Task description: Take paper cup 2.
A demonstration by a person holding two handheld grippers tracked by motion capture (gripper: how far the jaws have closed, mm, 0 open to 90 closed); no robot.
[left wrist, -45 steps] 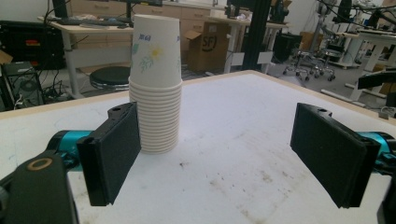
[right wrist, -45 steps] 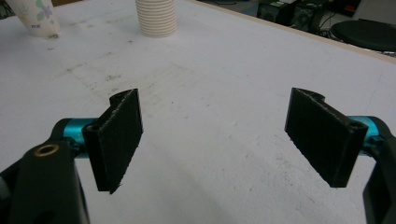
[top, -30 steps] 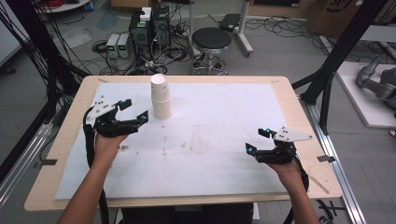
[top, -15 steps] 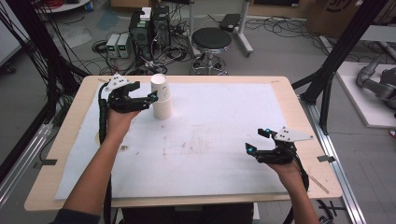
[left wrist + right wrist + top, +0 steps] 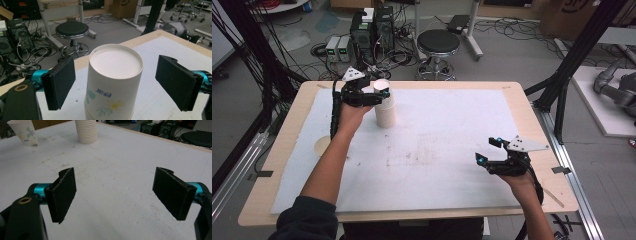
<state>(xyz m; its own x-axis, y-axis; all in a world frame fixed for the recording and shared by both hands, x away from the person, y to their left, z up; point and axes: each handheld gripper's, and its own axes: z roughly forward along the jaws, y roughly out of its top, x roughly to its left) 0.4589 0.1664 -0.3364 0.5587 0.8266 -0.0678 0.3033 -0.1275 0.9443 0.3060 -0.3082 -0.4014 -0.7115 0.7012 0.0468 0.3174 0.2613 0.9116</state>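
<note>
High view: the left gripper (image 5: 374, 93) is hovering at the top of the paper cup stack (image 5: 385, 111), while the right gripper (image 5: 490, 151) is waiting well apart.

Left gripper view: its jaws are standing apart, flanking the stack (image 5: 113, 85) without touching.

Right gripper view: its jaws are gaping over the white mat (image 5: 120, 182), the stack (image 5: 86, 131) far ahead.

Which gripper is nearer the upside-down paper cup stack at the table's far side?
Left. The left gripper is at the top of the cup stack, its open jaws on either side of it without touching. The right gripper hovers open near the table's near right corner, well apart.
</note>
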